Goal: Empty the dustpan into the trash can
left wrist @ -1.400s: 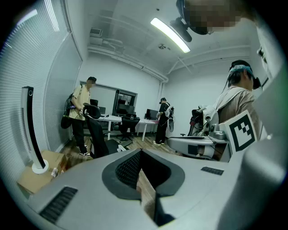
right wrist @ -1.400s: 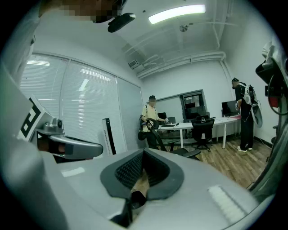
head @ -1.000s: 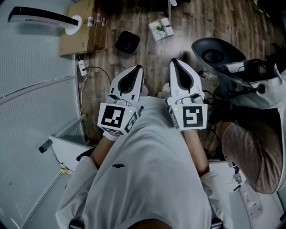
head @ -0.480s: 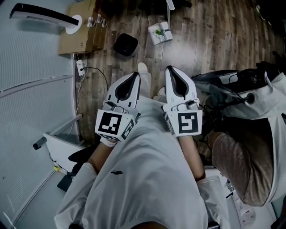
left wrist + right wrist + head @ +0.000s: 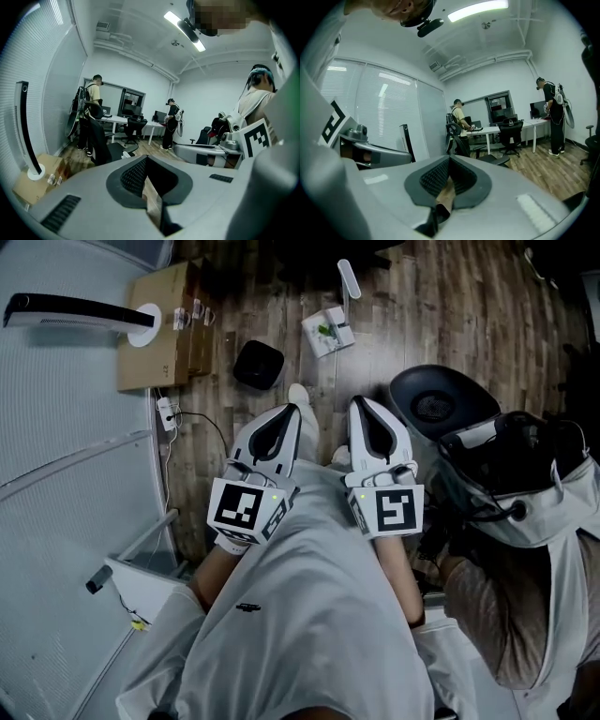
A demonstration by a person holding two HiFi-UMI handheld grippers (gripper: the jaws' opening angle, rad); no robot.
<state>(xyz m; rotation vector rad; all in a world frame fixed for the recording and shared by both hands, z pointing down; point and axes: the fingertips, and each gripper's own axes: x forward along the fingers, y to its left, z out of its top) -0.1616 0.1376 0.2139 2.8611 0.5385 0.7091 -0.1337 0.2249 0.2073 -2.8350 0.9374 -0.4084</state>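
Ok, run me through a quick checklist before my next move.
1. Free left gripper: ok, fingers shut on nothing.
2. Free right gripper: ok, shut and empty.
3. Fingers open for a grasp: not ok, both pairs are shut.
4. Found the dustpan: cannot tell, none can be made out in any view.
5. Trash can in sight: ok, a black bin stands upright on the floor ahead.
6. Room to move: not ok, another person is close on the right.
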